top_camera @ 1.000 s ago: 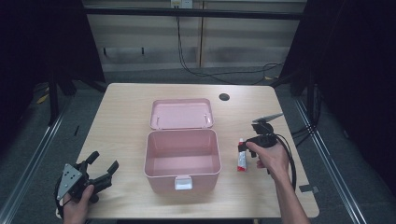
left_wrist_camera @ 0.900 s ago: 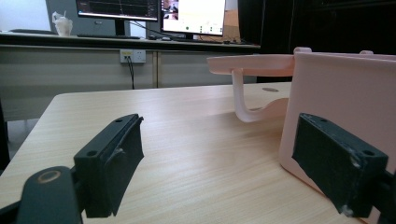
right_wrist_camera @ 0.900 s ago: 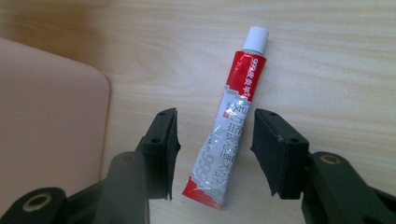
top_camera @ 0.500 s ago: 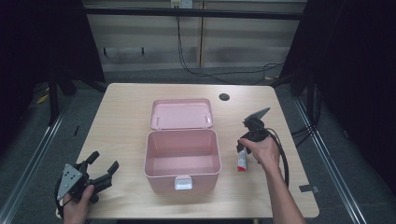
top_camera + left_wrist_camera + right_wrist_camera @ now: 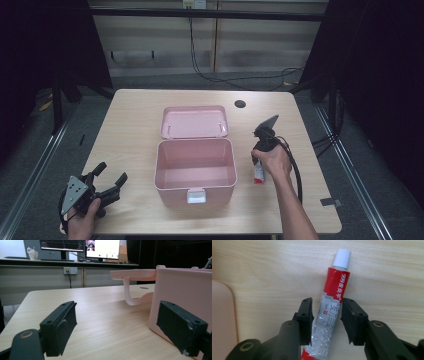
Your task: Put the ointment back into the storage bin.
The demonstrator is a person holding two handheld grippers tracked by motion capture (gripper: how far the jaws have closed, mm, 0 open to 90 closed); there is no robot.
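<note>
Open pink box (image 5: 195, 167) blocks table (image 5: 130, 125) centre; free room left, right & far edge

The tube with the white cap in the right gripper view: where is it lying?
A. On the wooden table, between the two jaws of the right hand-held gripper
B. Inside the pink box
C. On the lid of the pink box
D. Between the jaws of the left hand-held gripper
A: the tube lies on the wooden table, with one black jaw of the right hand-held gripper on each side.
</note>
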